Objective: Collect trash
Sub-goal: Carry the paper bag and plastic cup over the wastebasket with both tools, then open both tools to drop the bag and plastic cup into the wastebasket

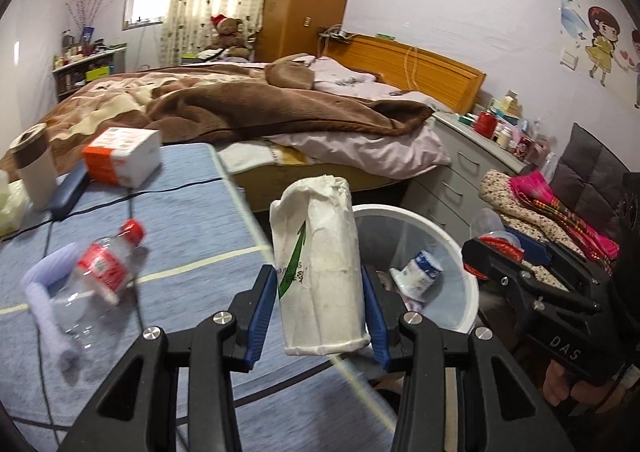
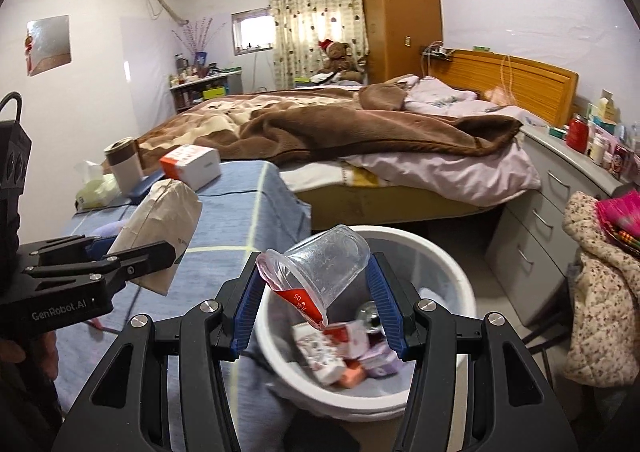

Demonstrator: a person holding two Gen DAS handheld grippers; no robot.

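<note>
My left gripper (image 1: 318, 316) is shut on a crumpled white paper cup (image 1: 320, 264) with a green arrow, held upright at the table's right edge, just left of the white trash bin (image 1: 464, 252). The same cup (image 2: 160, 228) shows at left in the right wrist view. My right gripper (image 2: 320, 308) is shut on a clear plastic cup (image 2: 328, 264) with a peeled red-and-white lid, tilted over the bin (image 2: 440, 252). The bin holds cartons and wrappers. An empty clear bottle (image 1: 100, 272) with a red cap and label lies on the blue tablecloth (image 1: 192, 220).
On the table stand a white tumbler (image 1: 34, 172), an orange-and-white box (image 1: 124, 156), a dark case (image 1: 68, 192) and a cable. A bed (image 1: 260, 108) lies behind. Grey drawers (image 1: 460, 164) and a chair piled with clothes (image 1: 540, 212) flank the bin.
</note>
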